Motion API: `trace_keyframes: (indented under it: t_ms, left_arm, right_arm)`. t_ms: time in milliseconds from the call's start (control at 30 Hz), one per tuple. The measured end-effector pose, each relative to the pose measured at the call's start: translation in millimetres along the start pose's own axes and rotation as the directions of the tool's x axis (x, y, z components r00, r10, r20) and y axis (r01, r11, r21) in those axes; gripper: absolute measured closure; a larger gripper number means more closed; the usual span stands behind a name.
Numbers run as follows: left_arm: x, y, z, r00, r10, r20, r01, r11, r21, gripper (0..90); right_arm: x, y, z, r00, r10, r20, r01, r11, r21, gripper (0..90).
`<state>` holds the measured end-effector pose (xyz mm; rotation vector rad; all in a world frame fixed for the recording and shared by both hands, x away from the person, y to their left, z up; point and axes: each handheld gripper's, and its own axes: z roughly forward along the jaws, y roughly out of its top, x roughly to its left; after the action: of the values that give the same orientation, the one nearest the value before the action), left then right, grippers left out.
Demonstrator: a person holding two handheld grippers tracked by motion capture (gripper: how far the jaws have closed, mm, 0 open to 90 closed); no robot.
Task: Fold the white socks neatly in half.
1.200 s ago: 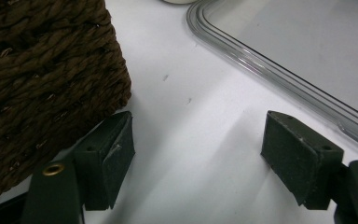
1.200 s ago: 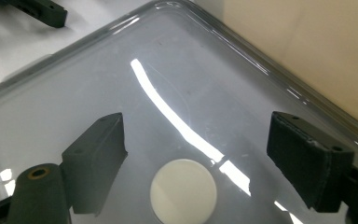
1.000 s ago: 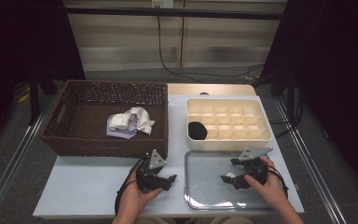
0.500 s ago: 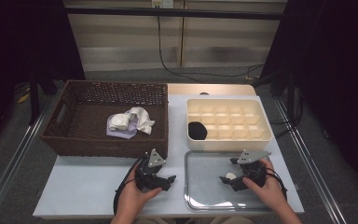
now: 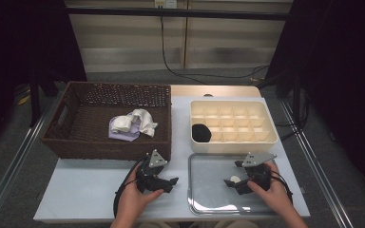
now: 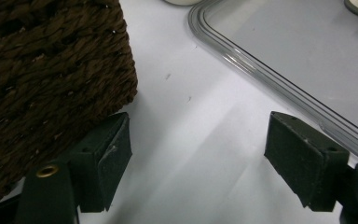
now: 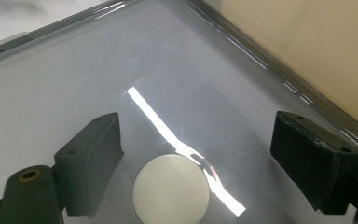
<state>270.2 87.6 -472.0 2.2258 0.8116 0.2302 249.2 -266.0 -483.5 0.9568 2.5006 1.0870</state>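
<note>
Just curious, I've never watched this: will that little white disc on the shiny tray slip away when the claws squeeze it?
Probably a bit. The white disc lies flat on the glossy tray, so it may skid. It looks rigid and low, so the open right gripper has little edge to catch.

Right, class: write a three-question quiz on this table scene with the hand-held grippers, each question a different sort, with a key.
1. True or false: the right hand-held gripper is clamped on the white disc.
2. Where does the black object sit? A) basket B) divided box C) tray
3. Fill in: the cloths lie in the wicker ____.

Key: 1 false, the jaws stand open with the disc between them on the tray; 2 B; 3 basket.
</note>
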Motion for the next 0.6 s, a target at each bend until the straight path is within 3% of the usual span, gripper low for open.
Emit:
trace_keyframes:
  t_ms: [600]
  left_arm:
    - [10.2,10.4,-21.9,0.9996,-0.009,0.025,0.009,0.9999,-0.013,22.6]
  right_arm:
    - [0.3,-0.2,-0.1,1.0,0.001,0.001,-0.001,1.0,-0.001,16.1]
